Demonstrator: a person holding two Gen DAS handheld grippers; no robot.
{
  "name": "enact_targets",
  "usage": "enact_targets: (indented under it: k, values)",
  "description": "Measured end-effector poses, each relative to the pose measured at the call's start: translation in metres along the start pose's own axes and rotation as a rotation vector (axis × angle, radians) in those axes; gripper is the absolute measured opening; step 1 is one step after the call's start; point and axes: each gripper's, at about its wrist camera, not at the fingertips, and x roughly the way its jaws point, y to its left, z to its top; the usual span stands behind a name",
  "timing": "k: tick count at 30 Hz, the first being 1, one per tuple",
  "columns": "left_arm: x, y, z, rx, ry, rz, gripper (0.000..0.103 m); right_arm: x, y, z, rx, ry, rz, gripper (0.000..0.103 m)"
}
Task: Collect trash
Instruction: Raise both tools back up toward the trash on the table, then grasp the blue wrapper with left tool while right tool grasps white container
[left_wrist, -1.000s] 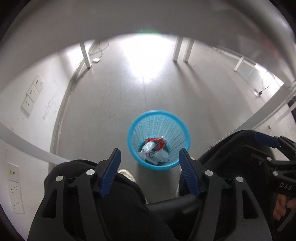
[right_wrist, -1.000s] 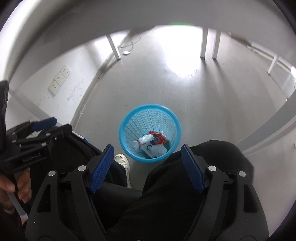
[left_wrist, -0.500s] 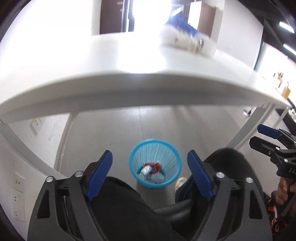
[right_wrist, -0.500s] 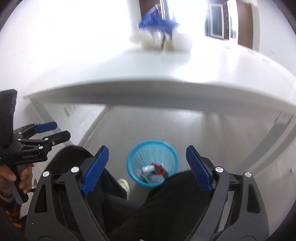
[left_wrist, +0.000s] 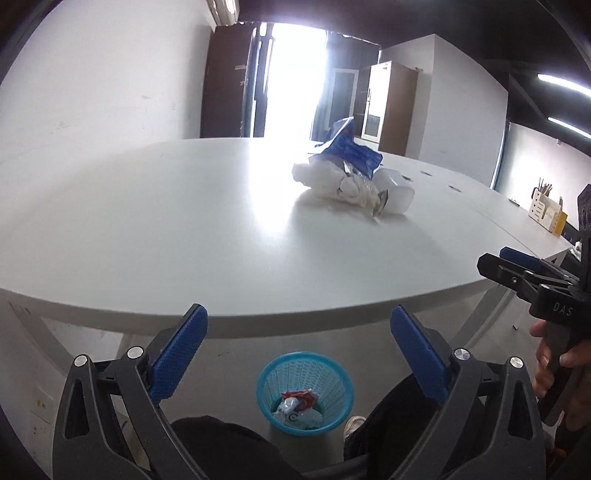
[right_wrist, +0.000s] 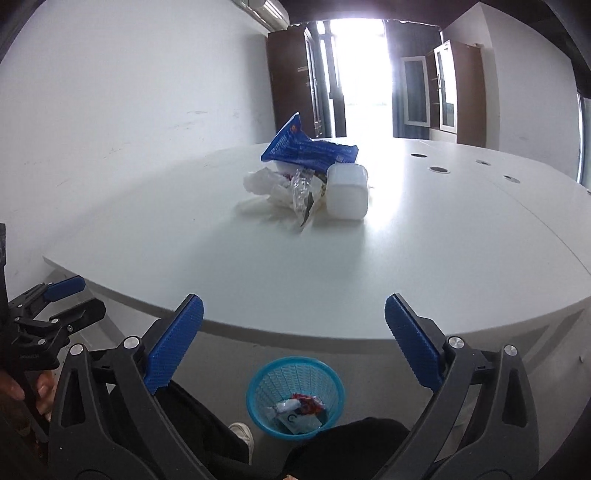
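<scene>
A pile of trash sits on the white table (left_wrist: 147, 229): a blue wrapper (left_wrist: 349, 149), crumpled white tissue (left_wrist: 321, 179) and a white plastic container (left_wrist: 397, 194). The right wrist view shows the wrapper (right_wrist: 306, 147), tissue (right_wrist: 262, 182), clear crumpled plastic (right_wrist: 303, 192) and container (right_wrist: 347, 192). A blue mesh basket (left_wrist: 334, 369) stands on the floor under the table edge, holding red and white trash; it also shows in the right wrist view (right_wrist: 325, 376). My left gripper (left_wrist: 299, 354) and right gripper (right_wrist: 293, 347) are open, empty, near the table's front edge.
The table (right_wrist: 443, 251) has round cable holes at its far right. Brown cabinets (left_wrist: 391, 107) and a bright doorway stand behind. The person's dark-clothed legs and a white shoe (right_wrist: 242, 434) are beside the basket. A desk organizer (left_wrist: 546, 214) sits far right.
Both grippers have tilted up from looking down at the basket to looking across the tabletop. The trash pile has come into view. Both stay open.
</scene>
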Motion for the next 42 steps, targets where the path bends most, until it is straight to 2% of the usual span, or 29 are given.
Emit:
enact_targets:
  k: [6, 9, 12, 17, 23, 29, 32, 37, 40, 42]
  values:
    - [0.013, -0.009, 0.040, -0.009, -0.044, -0.001, 0.097, 0.026, -0.013, 0.025, 0.021, -0.015, -0.024, 0.094]
    - [0.025, -0.016, 0.053, 0.027, -0.040, 0.008, 0.097, 0.041, -0.022, 0.035, 0.027, -0.016, -0.036, 0.094]
    - [0.034, -0.019, 0.062, 0.055, -0.048, 0.017, 0.097, 0.053, -0.029, 0.045, 0.033, -0.022, -0.044, 0.094]
    - [0.046, -0.017, 0.071, 0.041, -0.058, 0.003, 0.097, 0.067, -0.039, 0.062, 0.051, -0.041, -0.041, 0.094]
    - [0.060, -0.016, 0.079, 0.034, -0.049, -0.002, 0.097, 0.089, -0.047, 0.072, 0.036, -0.014, -0.044, 0.094]
    - [0.070, -0.013, 0.109, -0.002, -0.086, -0.027, 0.097, 0.107, -0.050, 0.086, 0.039, -0.011, -0.039, 0.094]
    - [0.082, -0.018, 0.128, 0.017, -0.092, -0.029, 0.097, 0.116, -0.052, 0.095, 0.048, -0.011, -0.040, 0.094]
    - [0.114, -0.025, 0.164, 0.060, -0.070, -0.042, 0.097, 0.137, -0.058, 0.112, 0.031, 0.019, -0.055, 0.094]
    - [0.144, -0.031, 0.184, 0.111, 0.007, -0.051, 0.097, 0.152, -0.066, 0.118, 0.068, 0.047, -0.051, 0.094]
    - [0.159, -0.030, 0.192, 0.116, 0.021, -0.051, 0.097, 0.162, -0.069, 0.122, 0.080, 0.070, -0.046, 0.093]
